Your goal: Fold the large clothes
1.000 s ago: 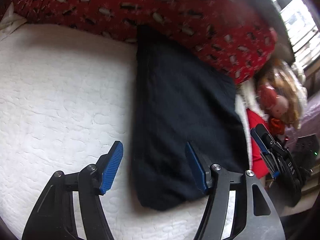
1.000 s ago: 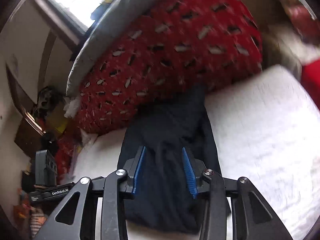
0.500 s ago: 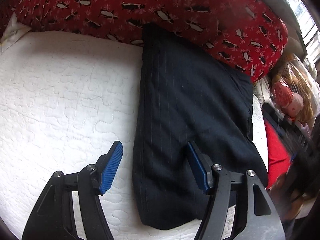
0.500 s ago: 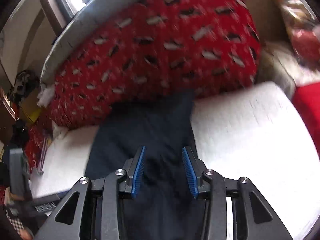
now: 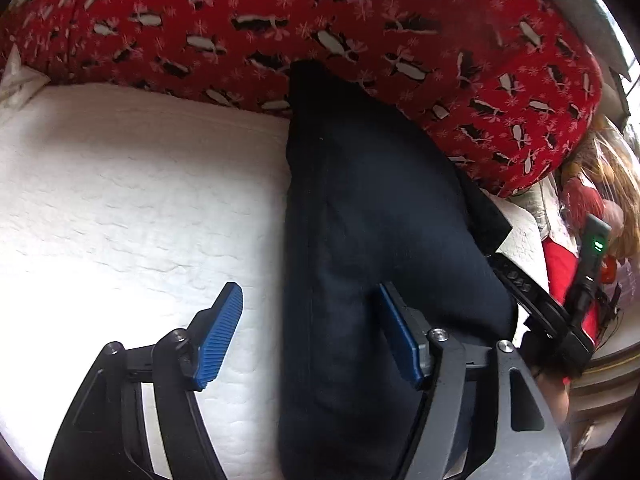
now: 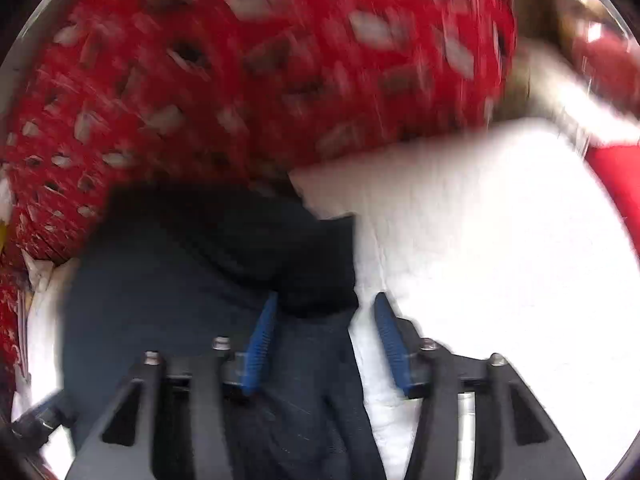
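on the left lies the bare white bed (image 5: 120, 200), left free as the flat surface a fold needs. the left gripper (image 5: 312, 336) hangs low over it with jaws wide and nothing between them but the long left edge of the trousers (image 5: 372, 240); one finger sits over the bed, the other over the cloth, so the edge is straddled, likely ready for a pinch. the trousers lie in a long dark strip down the bed, far end tucked against the red blanket (image 5: 320, 20) heaped at the back, near end by the grippers. they look already doubled lengthwise, so a crosswise fold probably comes next. further right the right gripper (image 6: 324, 340), its view blurred, holds its jaws at a middling gap, empty, over the strip's near end by its edge with the bed (image 6: 500, 240).
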The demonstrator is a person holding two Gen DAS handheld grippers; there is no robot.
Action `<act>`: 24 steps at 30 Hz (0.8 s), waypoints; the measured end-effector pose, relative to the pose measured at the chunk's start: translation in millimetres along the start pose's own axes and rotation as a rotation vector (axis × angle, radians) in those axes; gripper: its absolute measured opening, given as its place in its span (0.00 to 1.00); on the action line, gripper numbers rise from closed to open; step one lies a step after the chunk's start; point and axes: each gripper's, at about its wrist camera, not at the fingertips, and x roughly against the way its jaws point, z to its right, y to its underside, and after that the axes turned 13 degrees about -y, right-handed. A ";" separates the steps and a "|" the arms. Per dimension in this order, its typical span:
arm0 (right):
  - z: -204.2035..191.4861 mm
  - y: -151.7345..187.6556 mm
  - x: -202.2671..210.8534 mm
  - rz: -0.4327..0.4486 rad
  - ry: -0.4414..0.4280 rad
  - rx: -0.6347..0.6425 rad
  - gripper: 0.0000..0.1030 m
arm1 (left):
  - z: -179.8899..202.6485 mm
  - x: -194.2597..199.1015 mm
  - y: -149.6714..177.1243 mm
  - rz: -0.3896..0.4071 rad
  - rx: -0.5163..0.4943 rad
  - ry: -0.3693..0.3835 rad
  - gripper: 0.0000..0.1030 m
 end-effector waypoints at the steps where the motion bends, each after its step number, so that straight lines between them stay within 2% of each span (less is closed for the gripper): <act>1: -3.0 -1.8 -0.8 -0.014 0.014 0.006 0.49 | 0.5 -1.1 -0.7 -0.006 0.002 0.002 0.67; 3: -13.0 -3.7 4.9 -0.017 0.050 0.051 0.49 | -1.3 1.1 -3.3 -0.016 0.013 0.027 0.66; 4: -16.2 -4.0 13.5 0.006 0.041 0.060 0.49 | -3.3 4.0 -4.3 -0.011 0.021 0.041 0.66; 6: -16.6 -2.1 37.6 0.083 -0.042 0.040 0.50 | -7.8 8.2 -6.0 0.007 0.038 0.041 0.66; 8: -14.3 4.2 57.5 0.153 -0.115 0.012 0.53 | -8.9 2.5 -6.6 -0.012 0.040 0.036 0.66; 9: -12.8 7.3 60.6 0.162 -0.141 0.005 0.54 | -9.4 -2.5 -6.1 -0.028 0.047 0.042 0.67; 10: -10.8 11.5 59.9 0.155 -0.162 -0.002 0.54 | -9.3 -7.6 -5.4 -0.041 0.054 0.049 0.67; 11: -8.8 16.1 52.4 0.120 -0.149 -0.001 0.54 | -8.2 -12.4 -4.7 -0.054 0.057 0.051 0.69; 13: -3.1 24.9 23.6 -0.016 -0.084 0.016 0.57 | -6.7 -17.8 -3.7 -0.075 0.057 0.047 0.73; 14: -0.7 26.8 21.4 -0.023 -0.088 0.017 0.57 | -7.9 -17.6 -3.5 -0.090 0.058 0.056 0.73; 16: 1.0 24.8 37.2 0.017 -0.090 -0.003 0.58 | -15.7 -9.1 -2.6 -0.116 0.067 0.093 0.72; 19: 1.0 32.9 81.1 0.089 -0.205 -0.006 0.62 | -26.9 10.4 8.0 -0.110 0.071 0.132 0.72; 21: 0.2 48.0 98.2 0.102 -0.242 0.023 0.62 | -30.9 19.5 25.8 -0.111 0.064 0.160 0.72; 24: 5.1 72.2 89.4 0.006 -0.096 0.100 0.61 | -24.7 12.5 53.7 -0.145 0.007 0.141 0.74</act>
